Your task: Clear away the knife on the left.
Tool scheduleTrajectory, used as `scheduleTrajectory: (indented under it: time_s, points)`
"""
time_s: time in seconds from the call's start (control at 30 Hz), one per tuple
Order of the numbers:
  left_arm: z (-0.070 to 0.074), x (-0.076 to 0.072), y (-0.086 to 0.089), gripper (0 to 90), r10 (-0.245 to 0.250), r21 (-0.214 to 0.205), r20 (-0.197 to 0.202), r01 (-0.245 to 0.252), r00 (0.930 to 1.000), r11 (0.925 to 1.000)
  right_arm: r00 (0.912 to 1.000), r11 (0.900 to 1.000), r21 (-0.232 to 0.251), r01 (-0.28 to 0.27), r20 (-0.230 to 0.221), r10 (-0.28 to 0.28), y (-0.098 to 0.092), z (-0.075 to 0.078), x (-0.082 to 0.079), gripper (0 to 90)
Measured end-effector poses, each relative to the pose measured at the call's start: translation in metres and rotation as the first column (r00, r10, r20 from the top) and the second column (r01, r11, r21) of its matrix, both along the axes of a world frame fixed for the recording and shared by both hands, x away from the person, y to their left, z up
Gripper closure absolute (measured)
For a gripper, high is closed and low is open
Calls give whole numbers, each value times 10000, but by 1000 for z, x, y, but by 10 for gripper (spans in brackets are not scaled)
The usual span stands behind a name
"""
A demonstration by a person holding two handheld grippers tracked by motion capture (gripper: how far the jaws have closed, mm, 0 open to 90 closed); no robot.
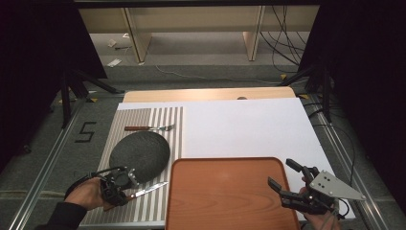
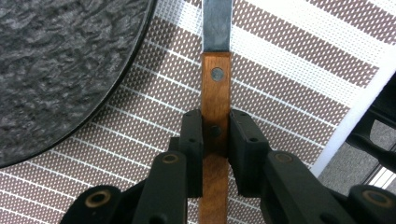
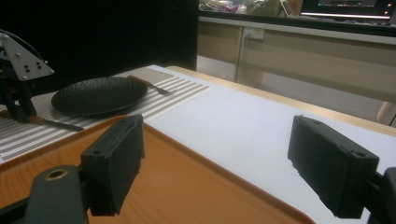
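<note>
- Two grippers are at the table's near edge: the left gripper (image 1: 125,191) at about 7 o'clock and the right gripper (image 1: 283,175) at about 5 o'clock.
- The left gripper is clamped on the wooden handle of a knife (image 2: 215,107). The knife lies on the striped placemat (image 1: 167,120), its blade pointing toward 2 o'clock in the high view.
- The right gripper's jaws stand wide apart and hold nothing. It hovers over the right edge of the orange tray (image 1: 225,191).
- A dark round plate (image 1: 140,153) sits on the placemat just beyond the knife, at about 12 o'clock from the left gripper.
- A fork (image 1: 149,128) lies beyond the plate, with its tines toward 3 o'clock.
- A white board (image 1: 249,124) covers the table under the tray and the placemat.
</note>
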State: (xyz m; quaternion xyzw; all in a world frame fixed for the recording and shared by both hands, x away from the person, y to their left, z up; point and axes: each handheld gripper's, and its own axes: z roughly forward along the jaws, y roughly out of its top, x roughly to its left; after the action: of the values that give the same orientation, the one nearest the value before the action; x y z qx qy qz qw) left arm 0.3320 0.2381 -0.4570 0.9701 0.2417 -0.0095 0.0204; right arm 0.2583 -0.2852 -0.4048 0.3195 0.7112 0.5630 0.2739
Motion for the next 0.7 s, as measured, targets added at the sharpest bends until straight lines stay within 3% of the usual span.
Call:
scheduleTrajectory:
  time_s: [0.27, 0.47, 0.63, 0.7]
  points:
    - [10, -1, 5, 766, 579, -537, -217, -589, 9981, 9968, 10000, 10000, 17, 17, -13, -17, 0, 0, 0, 196]
    - [22, -5, 11, 766, 1008, -941, -315, -1033, 9944, 9902, 10000, 10000, 30, 2, -3, -2, 0, 0, 0, 196]
    - [30, -7, 15, 766, 1410, -1452, -261, -1433, 9897, 9790, 10000, 10000, 5, 18, -12, -18, 0, 0, 0, 196]
    - [32, -8, 15, 766, 1578, -1807, -299, -1606, 9870, 9703, 10000, 10000, 10, 21, -5, -21, 0, 0, 0, 196]
